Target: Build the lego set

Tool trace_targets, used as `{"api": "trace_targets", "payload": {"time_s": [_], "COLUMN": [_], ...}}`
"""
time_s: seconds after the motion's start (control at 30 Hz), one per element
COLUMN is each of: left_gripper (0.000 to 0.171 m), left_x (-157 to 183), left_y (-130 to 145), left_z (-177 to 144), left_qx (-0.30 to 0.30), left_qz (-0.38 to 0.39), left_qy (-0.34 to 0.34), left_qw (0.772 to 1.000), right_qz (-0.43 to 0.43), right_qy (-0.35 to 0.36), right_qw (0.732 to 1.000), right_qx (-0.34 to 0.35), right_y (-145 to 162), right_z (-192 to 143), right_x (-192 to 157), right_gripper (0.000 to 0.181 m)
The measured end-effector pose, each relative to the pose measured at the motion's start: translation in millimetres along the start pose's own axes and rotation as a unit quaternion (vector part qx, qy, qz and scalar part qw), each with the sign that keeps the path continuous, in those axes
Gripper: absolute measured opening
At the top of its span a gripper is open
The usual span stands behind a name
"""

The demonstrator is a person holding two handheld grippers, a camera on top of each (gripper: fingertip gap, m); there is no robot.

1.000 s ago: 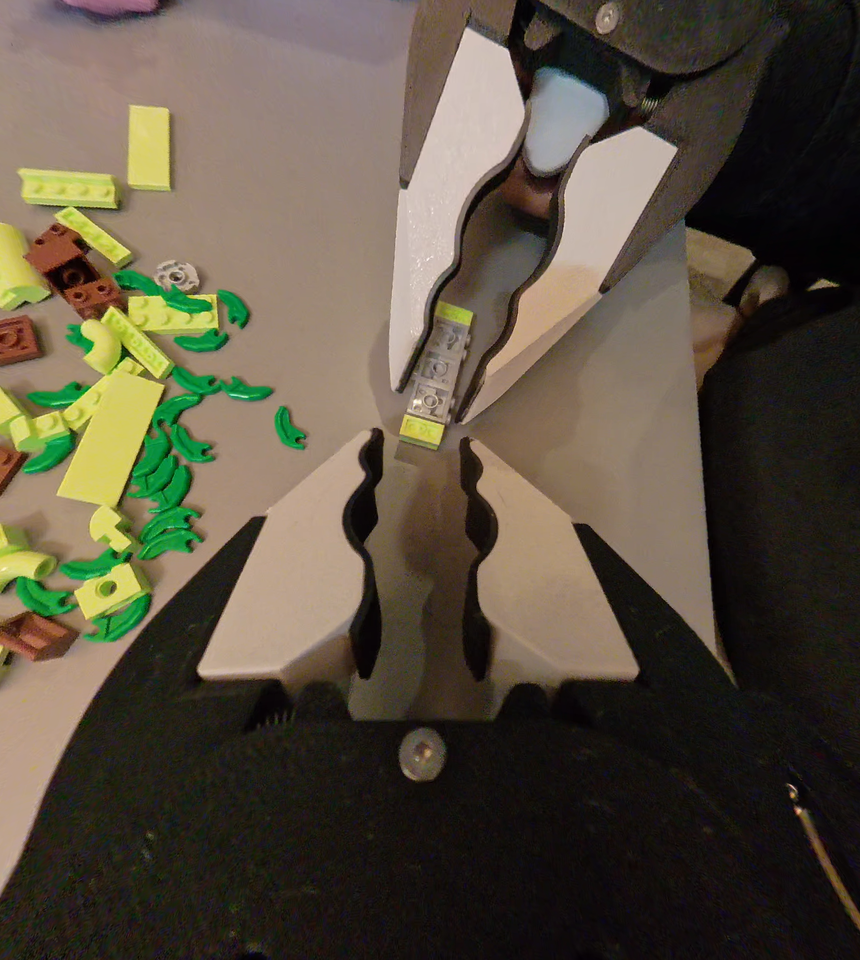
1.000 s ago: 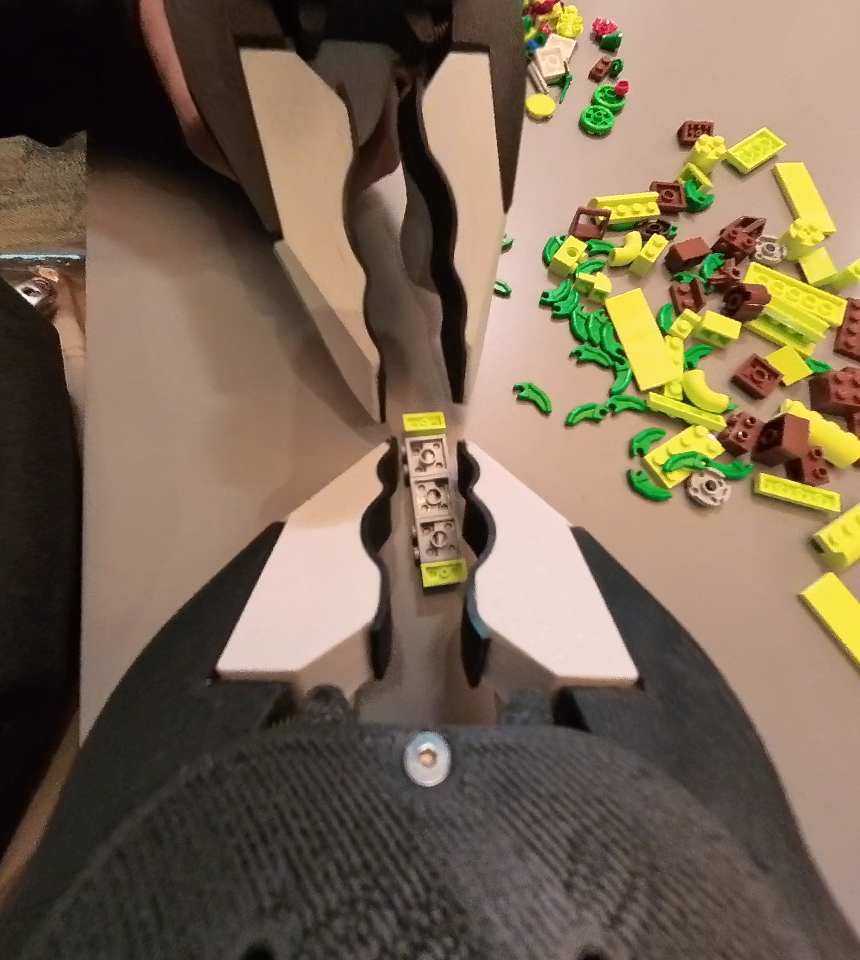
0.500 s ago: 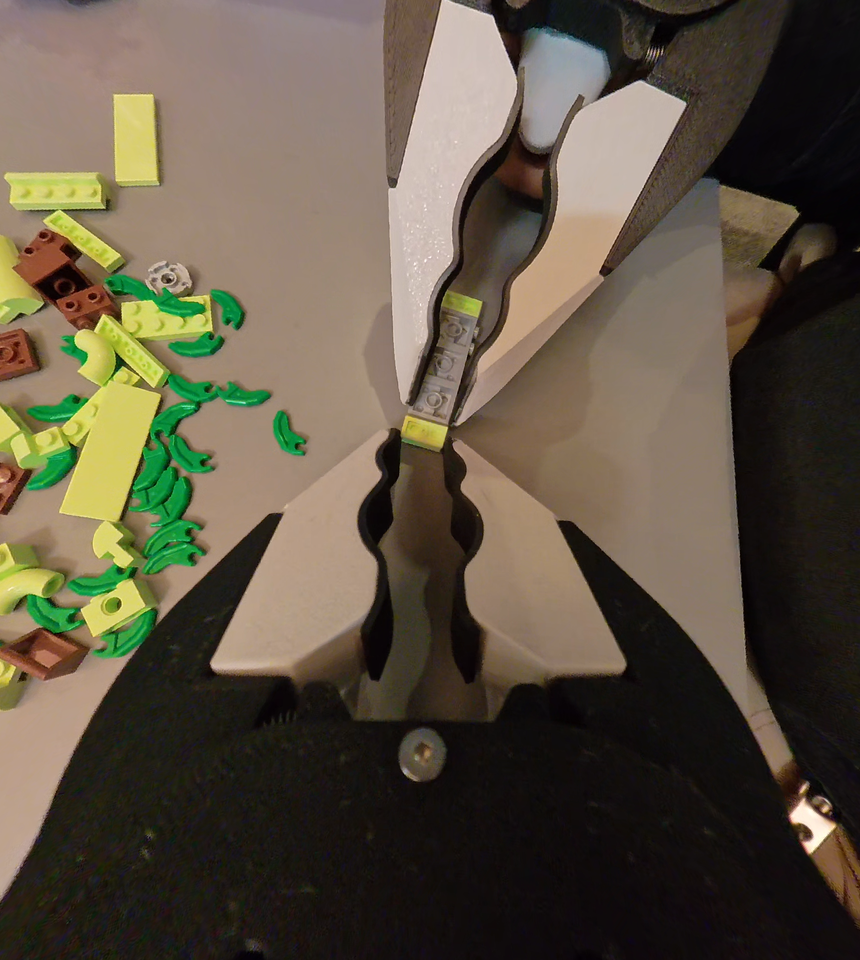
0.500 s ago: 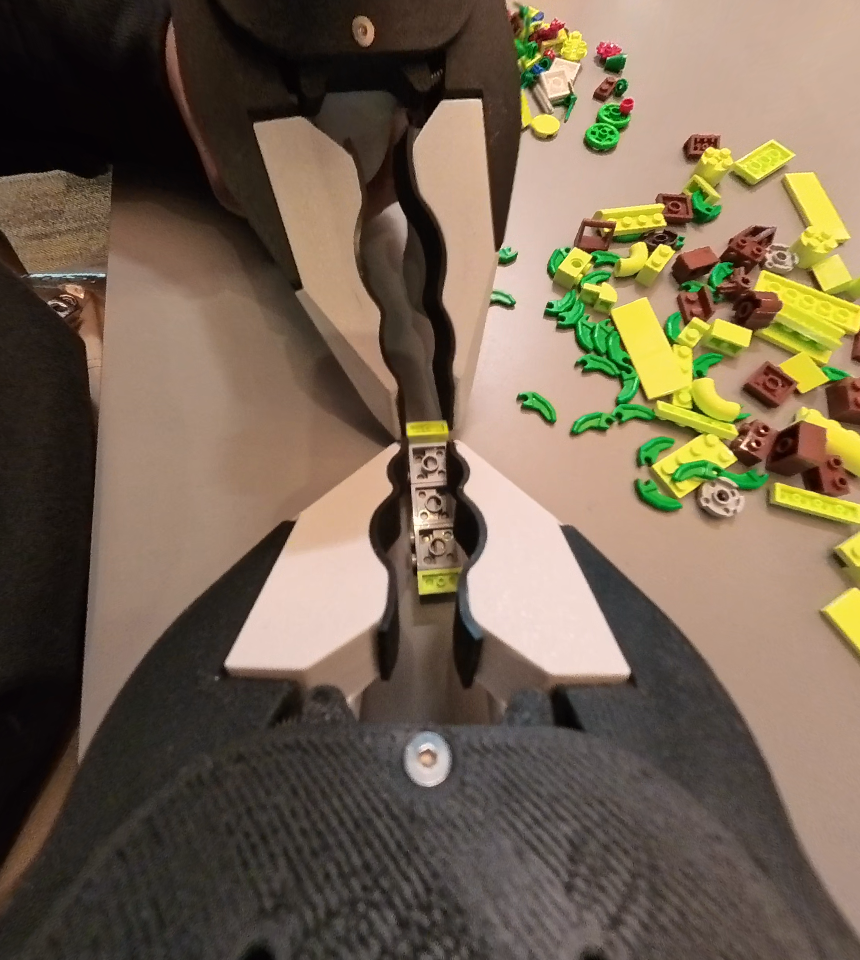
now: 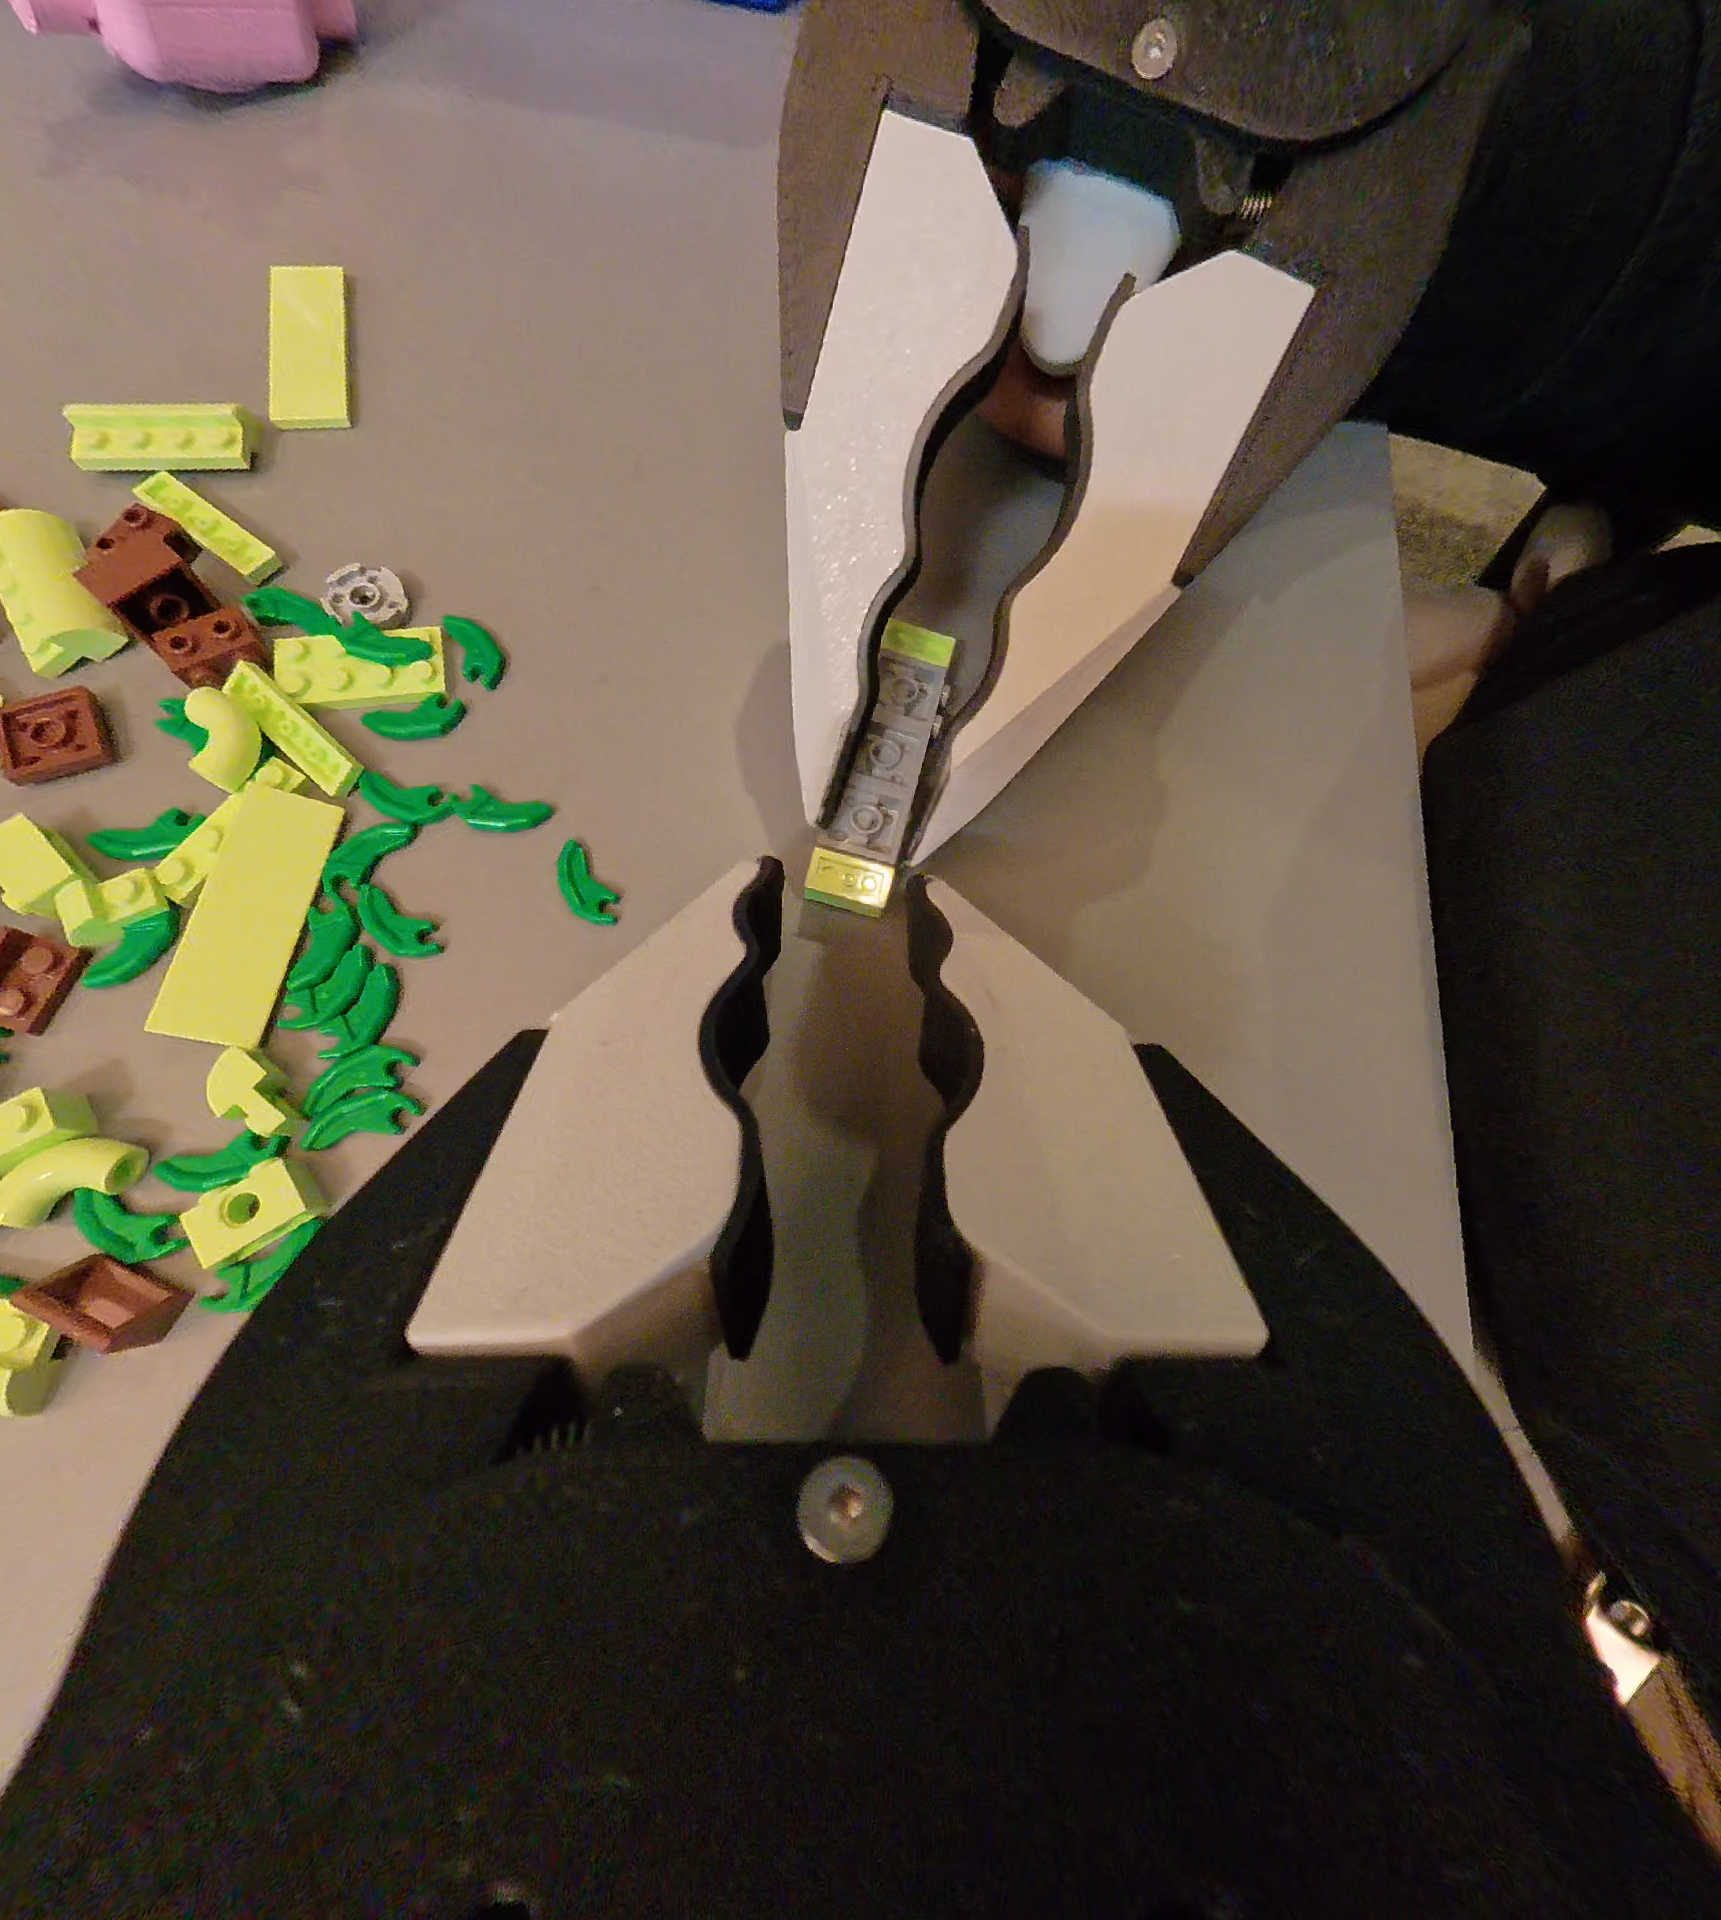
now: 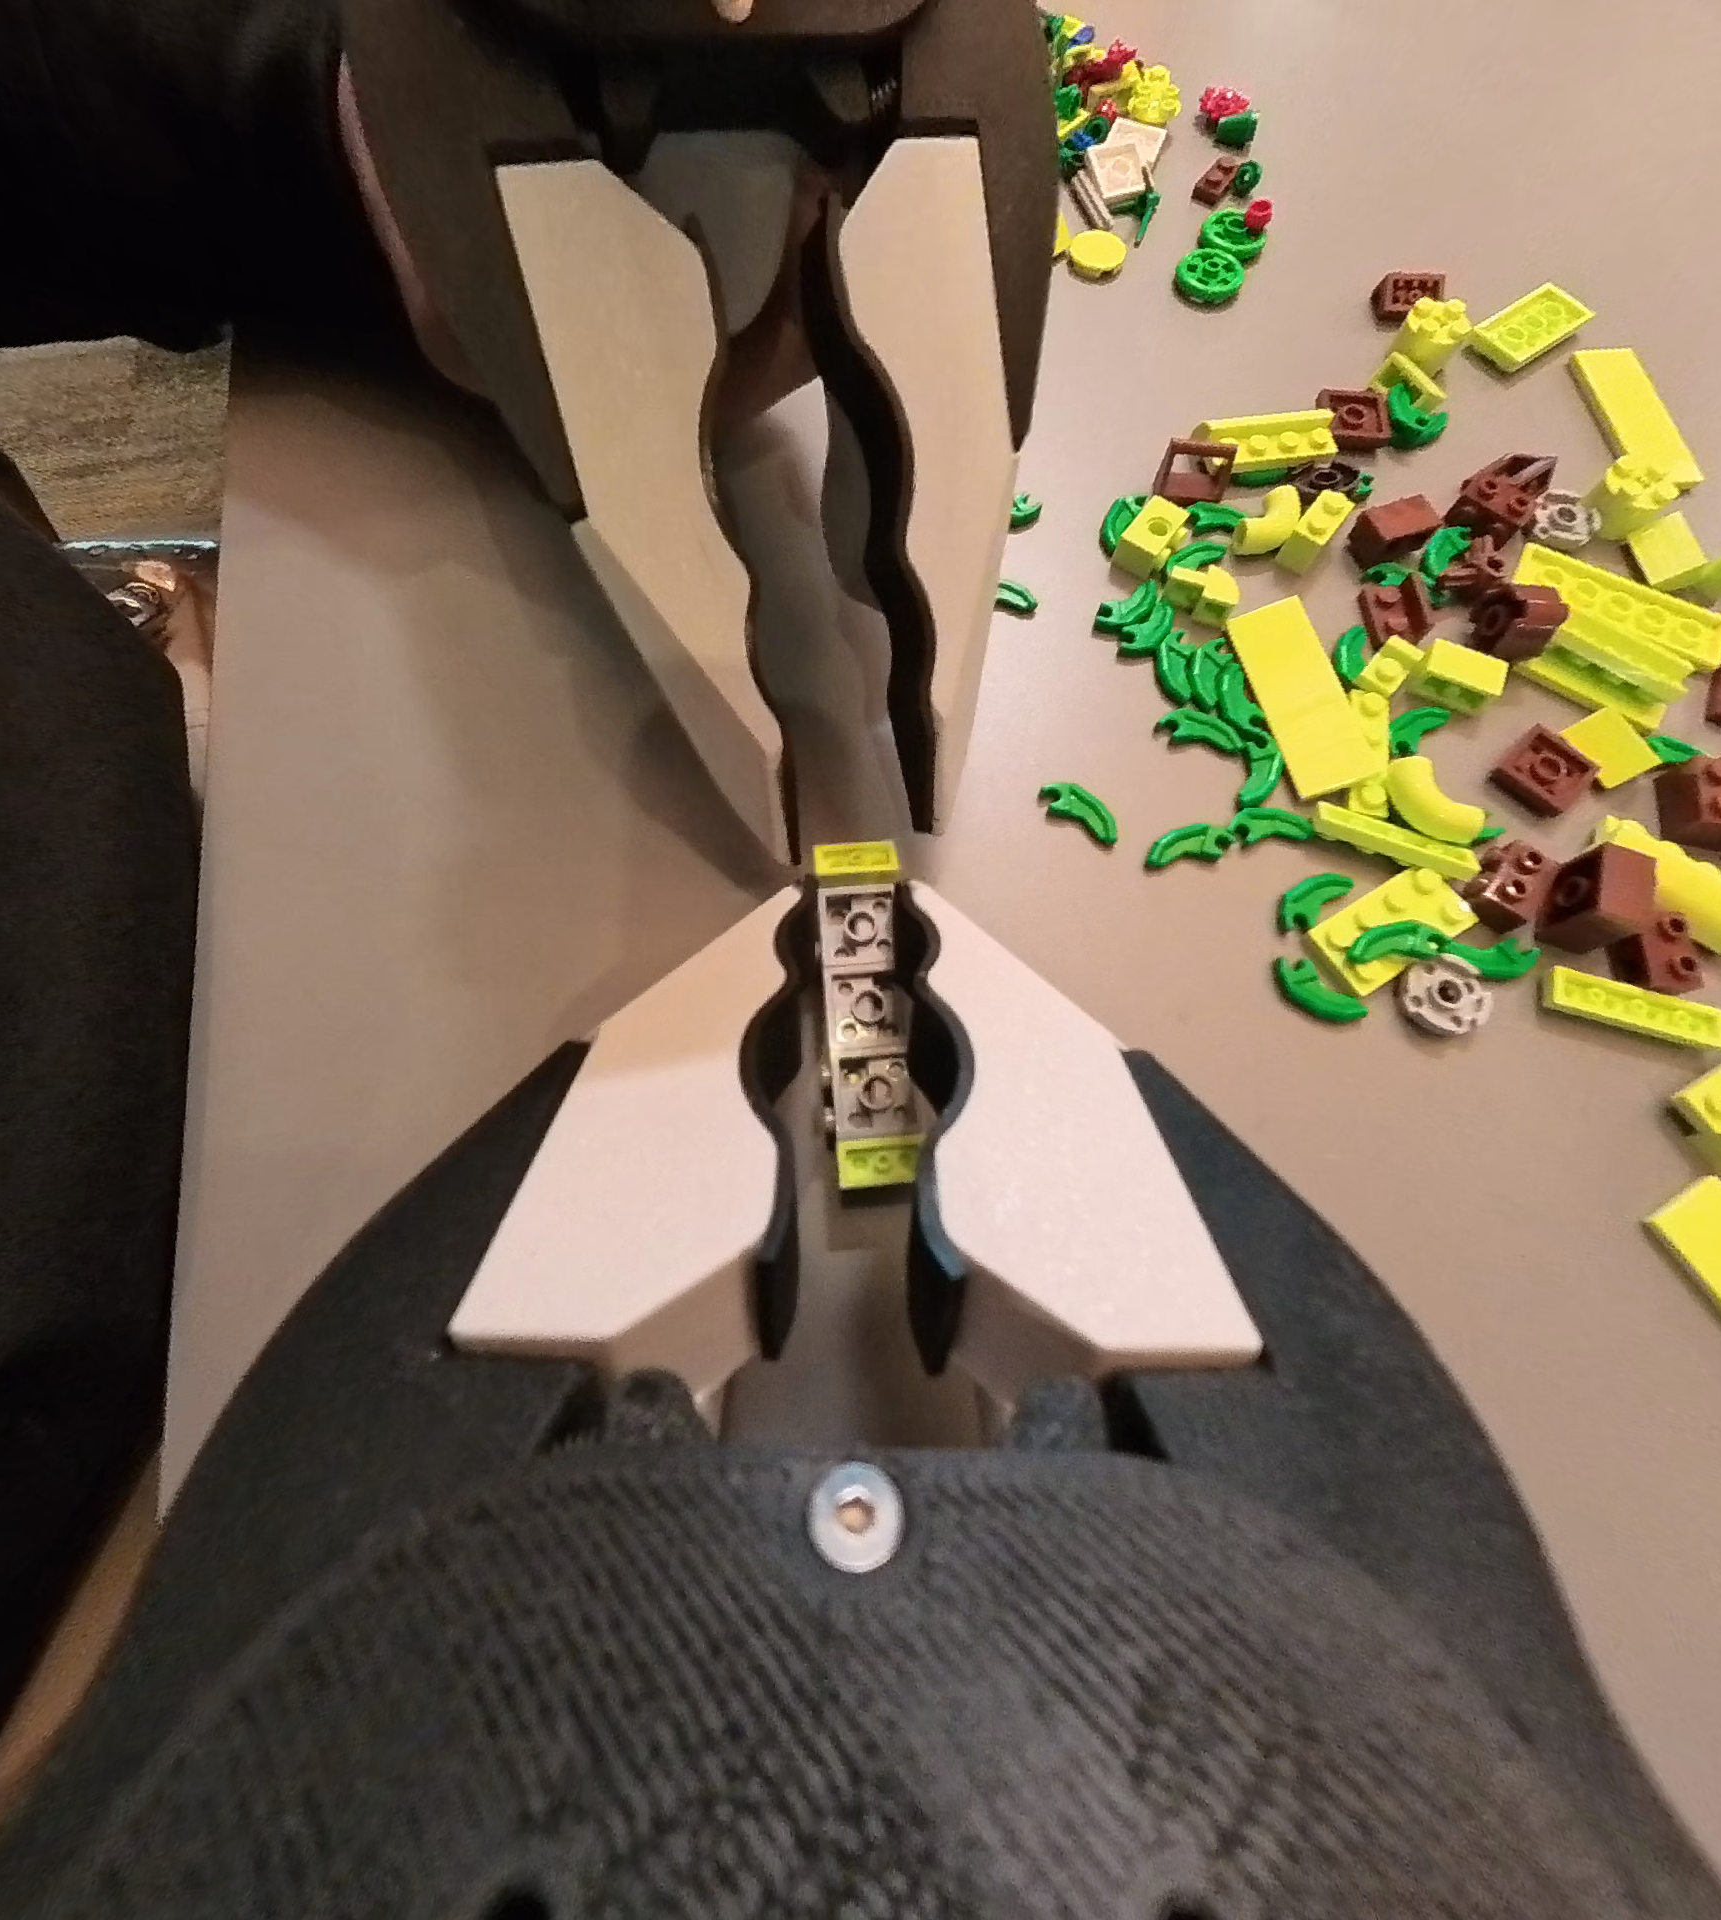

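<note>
A narrow stack of grey Lego pieces point(image 5: 887, 748) with a lime plate at each end is held above the grey table. My right gripper point(image 6: 856, 899) is shut on the grey stack point(image 6: 866, 1003); in the left wrist view it point(image 5: 866, 831) comes in from the top. My left gripper point(image 5: 843, 894) faces it tip to tip with its jaws open. The near lime end plate point(image 5: 848, 881) lies just between the left fingertips with a gap on both sides. In the right wrist view the left gripper point(image 6: 856, 836) shows at the top.
A pile of loose lime, brown and green pieces point(image 5: 243, 914) lies to the left, shown on the right in the right wrist view point(image 6: 1407, 727). Small coloured pieces point(image 6: 1126, 135) lie farther back. A pink object point(image 5: 191, 31) sits at the far edge. The table edge point(image 5: 1407, 727) and dark clothing are close by. Less than 4 cm separates the two grippers' tips. Both grippers' tips are roughly 25 cm from the pink object point(image 5: 191, 31).
My left gripper has come up to the lime end of the stack. Its jaws narrowed half a second ago and now stand slightly wider. The right gripper still holds the stack.
</note>
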State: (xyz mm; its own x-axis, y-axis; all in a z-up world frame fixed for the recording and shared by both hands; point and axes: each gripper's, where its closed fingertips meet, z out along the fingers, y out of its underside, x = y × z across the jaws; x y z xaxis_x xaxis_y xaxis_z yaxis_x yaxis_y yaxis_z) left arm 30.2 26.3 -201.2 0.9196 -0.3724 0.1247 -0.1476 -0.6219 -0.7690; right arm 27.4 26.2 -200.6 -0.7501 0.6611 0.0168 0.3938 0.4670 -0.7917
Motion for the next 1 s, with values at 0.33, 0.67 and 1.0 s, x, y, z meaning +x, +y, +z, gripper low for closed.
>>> {"api": "trace_targets", "payload": {"time_s": [0.33, 0.67, 1.0], "left_gripper": [0.015, 0.0, 0.0], "left_x": [2.4, -1.5, 4.4], "left_y": [-1.5, -0.9, -2.9], "left_z": [-0.1, 1.3, 5.8], "left_qx": [0.004, 0.0, -0.011], "left_qz": [0.009, -0.004, 0.004], "left_qy": [0.002, -0.004, -0.014], "left_qw": [1.0, 1.0, 1.0], "right_qz": [0.017, 0.026, 0.024], "right_qy": [-0.004, -0.012, -0.011], "right_qw": [1.0, 1.0, 1.0], "right_qx": [0.013, 0.002, 0.002], "right_y": [-2.0, 3.4, 4.0], "right_z": [-7.1, -4.6, -5.2], "right_x": [2.6, 2.5, 2.7], "right_gripper": [0.011, 0.006, 0.006]}}
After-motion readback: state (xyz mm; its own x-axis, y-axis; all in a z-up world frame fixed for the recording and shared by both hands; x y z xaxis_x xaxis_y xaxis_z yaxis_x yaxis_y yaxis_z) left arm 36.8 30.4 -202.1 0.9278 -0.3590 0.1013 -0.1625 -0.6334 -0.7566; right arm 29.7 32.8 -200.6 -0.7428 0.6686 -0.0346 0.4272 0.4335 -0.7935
